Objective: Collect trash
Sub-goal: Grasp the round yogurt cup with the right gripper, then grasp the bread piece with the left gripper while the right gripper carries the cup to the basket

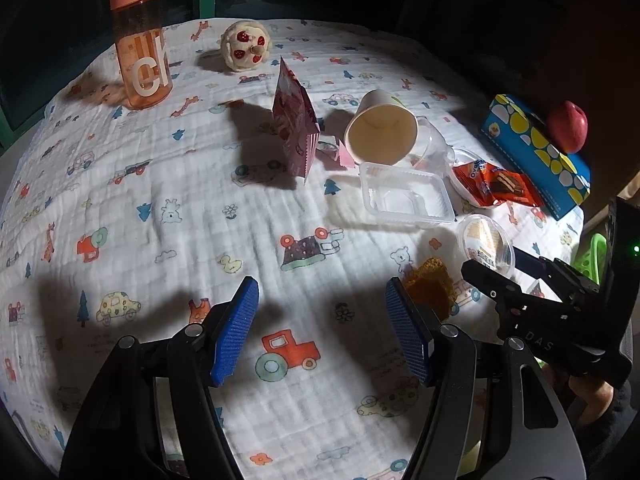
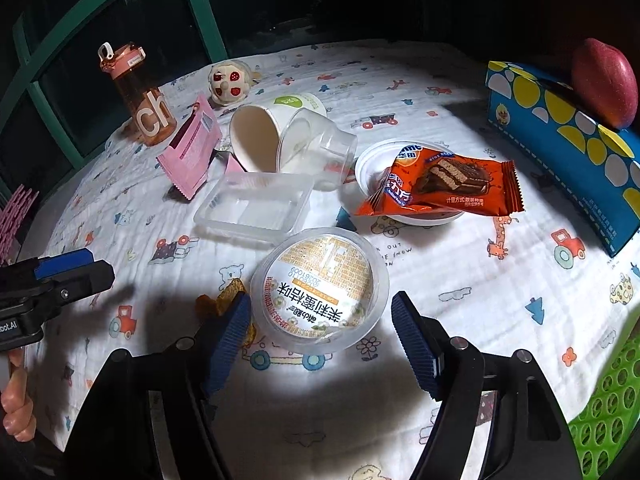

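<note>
My right gripper (image 2: 320, 332) is open, its blue pads on either side of a round clear plastic cup (image 2: 320, 284) with a printed lid; no contact shows. A brown crumb piece (image 2: 230, 294) lies by its left pad. Beyond lie a clear tray (image 2: 256, 208), a tipped paper cup (image 2: 260, 136), a clear cup (image 2: 320, 148), a pink wrapper (image 2: 192, 152) and an orange snack wrapper (image 2: 440, 188) on a white bowl (image 2: 368, 168). My left gripper (image 1: 320, 316) is open and empty over the cloth, the brown piece (image 1: 430, 286) by its right pad.
A patterned cloth (image 1: 160, 184) covers the table. An orange water bottle (image 1: 140, 48) and a plush toy (image 1: 244, 44) stand at the back left. A blue box (image 2: 560, 148) with an apple (image 2: 604, 80) is at the right. A green basket (image 2: 608, 408) is at the lower right.
</note>
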The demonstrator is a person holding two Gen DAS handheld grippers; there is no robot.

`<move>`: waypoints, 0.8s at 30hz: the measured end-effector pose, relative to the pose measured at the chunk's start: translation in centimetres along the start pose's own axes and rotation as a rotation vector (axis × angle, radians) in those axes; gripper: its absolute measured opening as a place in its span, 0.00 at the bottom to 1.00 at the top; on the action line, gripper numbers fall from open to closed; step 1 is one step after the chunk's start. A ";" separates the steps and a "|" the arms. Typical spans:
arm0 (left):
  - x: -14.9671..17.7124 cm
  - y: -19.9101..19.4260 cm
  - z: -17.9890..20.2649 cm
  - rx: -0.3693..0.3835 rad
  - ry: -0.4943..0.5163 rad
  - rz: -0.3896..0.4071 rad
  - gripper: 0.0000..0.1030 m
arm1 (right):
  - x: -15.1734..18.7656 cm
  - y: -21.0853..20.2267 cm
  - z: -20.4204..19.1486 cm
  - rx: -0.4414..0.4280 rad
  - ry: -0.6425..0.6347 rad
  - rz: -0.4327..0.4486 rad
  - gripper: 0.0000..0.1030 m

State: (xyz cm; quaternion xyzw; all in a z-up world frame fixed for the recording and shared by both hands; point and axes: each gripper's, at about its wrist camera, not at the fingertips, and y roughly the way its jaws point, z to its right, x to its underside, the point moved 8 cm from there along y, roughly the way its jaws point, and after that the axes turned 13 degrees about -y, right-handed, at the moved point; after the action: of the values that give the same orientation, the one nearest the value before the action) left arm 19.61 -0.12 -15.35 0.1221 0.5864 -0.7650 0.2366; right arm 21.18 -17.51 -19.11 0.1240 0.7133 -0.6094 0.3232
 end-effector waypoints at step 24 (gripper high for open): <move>1.7 1.0 4.6 0.059 0.077 -0.035 0.63 | 0.9 -6.2 3.3 0.066 0.044 0.077 0.62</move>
State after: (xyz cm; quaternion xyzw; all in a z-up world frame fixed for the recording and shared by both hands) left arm 19.03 -5.05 -15.71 0.1480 0.5742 -0.7808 0.1966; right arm 17.98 -22.27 -14.96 0.1754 0.6944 -0.6168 0.3264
